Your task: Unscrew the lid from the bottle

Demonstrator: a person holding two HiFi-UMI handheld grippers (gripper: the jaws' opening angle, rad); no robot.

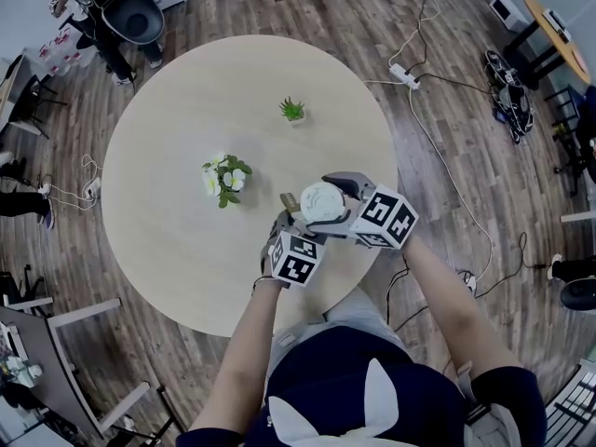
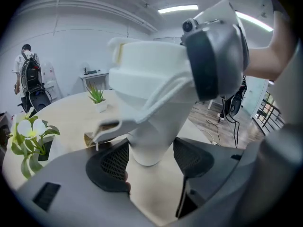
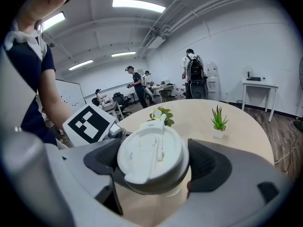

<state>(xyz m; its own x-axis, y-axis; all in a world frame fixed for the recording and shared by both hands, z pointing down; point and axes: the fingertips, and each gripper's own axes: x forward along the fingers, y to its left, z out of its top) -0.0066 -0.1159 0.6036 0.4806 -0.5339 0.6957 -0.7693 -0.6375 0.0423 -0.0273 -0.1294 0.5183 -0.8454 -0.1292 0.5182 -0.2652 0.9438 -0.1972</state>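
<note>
A white bottle is held above the near edge of a round surface, gripped at both ends. The left hand-held gripper is clamped on the tapering lower body, its ribbed pads pressing in from either side. The right hand-held gripper is closed around the rim of the lid, seen from above with its flip tab facing the camera.

The bottle looks like smooth, rigid plastic and is probably light. Because the body narrows toward the base, it could slip or turn under torque. The lower grip therefore needs to stay firm while the wider lid rim takes the twist.

Whether the base touches the surface is hard to tell from these angles; it appears to hang just clear. A bunch of flowers and a small green plant stand well apart, farther across the surface.
</note>
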